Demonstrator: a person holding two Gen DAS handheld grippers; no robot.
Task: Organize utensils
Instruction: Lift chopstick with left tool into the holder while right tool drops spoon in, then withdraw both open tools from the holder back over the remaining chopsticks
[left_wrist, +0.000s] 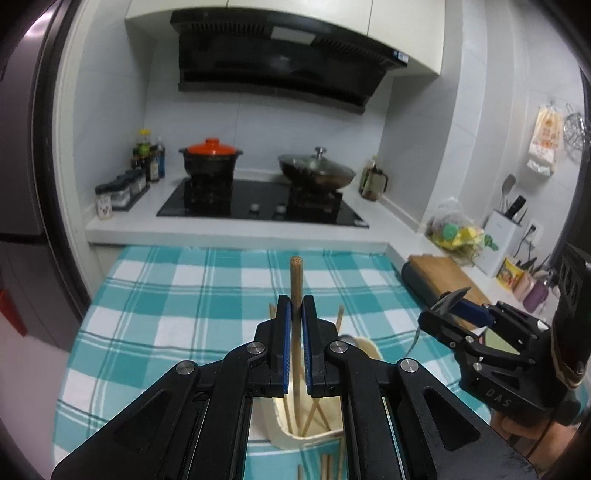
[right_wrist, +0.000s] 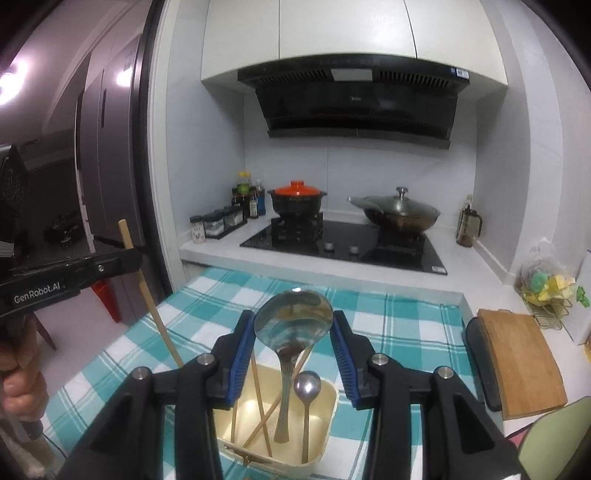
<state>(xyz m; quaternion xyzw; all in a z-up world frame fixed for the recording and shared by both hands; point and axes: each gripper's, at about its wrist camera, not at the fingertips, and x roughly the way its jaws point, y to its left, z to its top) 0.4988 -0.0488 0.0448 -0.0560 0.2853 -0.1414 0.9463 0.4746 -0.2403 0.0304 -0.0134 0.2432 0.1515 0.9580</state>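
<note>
My left gripper (left_wrist: 296, 310) is shut on a wooden chopstick (left_wrist: 296, 277) that stands upright over a cream container (left_wrist: 280, 439) holding several chopsticks. In the right wrist view that gripper (right_wrist: 129, 258) shows at the left with its chopstick (right_wrist: 149, 299) slanting down. My right gripper (right_wrist: 291, 319) is shut on the bowl of a large metal spoon (right_wrist: 293, 321). Its handle hangs into the cream container (right_wrist: 328, 417), beside a small spoon (right_wrist: 308, 384) and chopsticks (right_wrist: 258, 398). In the left wrist view the right gripper (left_wrist: 452, 302) sits at the right with the spoon (left_wrist: 448, 300) seen edge-on.
A teal checked cloth (left_wrist: 166, 295) covers the counter, with loose chopsticks (left_wrist: 325, 467) near its front edge. Behind are the stove (right_wrist: 343, 240), an orange-lidded pot (right_wrist: 297, 199) and a lidded wok (right_wrist: 400, 210). A cutting board (right_wrist: 521, 358) lies right; a fridge (right_wrist: 107, 166) stands left.
</note>
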